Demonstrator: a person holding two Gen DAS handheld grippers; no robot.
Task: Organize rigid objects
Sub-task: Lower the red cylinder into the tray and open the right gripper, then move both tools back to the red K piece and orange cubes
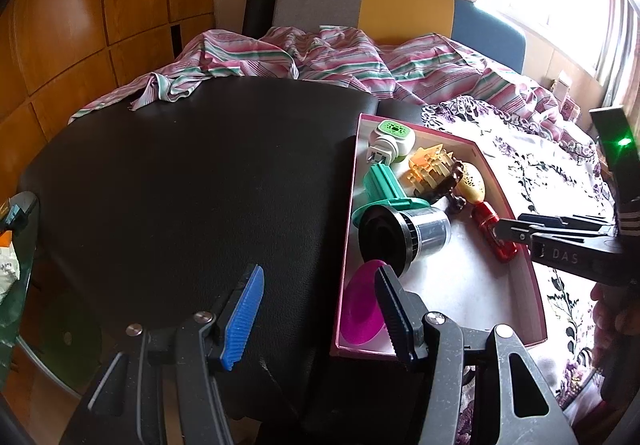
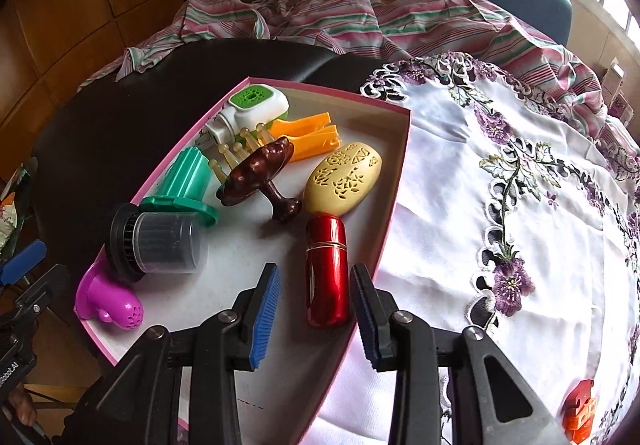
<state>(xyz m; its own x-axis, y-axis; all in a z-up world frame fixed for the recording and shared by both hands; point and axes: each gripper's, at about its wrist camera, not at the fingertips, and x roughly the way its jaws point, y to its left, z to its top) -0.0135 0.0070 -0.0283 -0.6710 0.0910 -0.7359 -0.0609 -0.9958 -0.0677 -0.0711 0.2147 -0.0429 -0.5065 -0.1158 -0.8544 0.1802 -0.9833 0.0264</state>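
Observation:
A pink-rimmed box [image 2: 396, 181] [image 1: 348, 229] holds several rigid objects: a red metal cylinder [image 2: 326, 269] [image 1: 494, 231], a cream carved oval case [image 2: 344, 179], a brown wooden piece [image 2: 260, 173], an orange clip [image 2: 312, 135], a green and white plug-in device [image 2: 256, 107], a teal part [image 2: 182, 185], a black and clear cylinder [image 2: 156, 243] [image 1: 404, 235] and a magenta piece [image 2: 108, 301]. My right gripper [image 2: 316, 309] is open, its fingers on either side of the red cylinder's near end, not closed on it. My left gripper [image 1: 320, 297] is open and empty over the box's left edge.
The box sits across a black pad [image 1: 180, 185] and a white embroidered cloth [image 2: 520, 205]. An orange object [image 2: 580, 415] lies on the cloth at lower right. Striped fabric [image 1: 320, 57] is bunched at the back. A glass table edge [image 1: 16, 285] shows at left.

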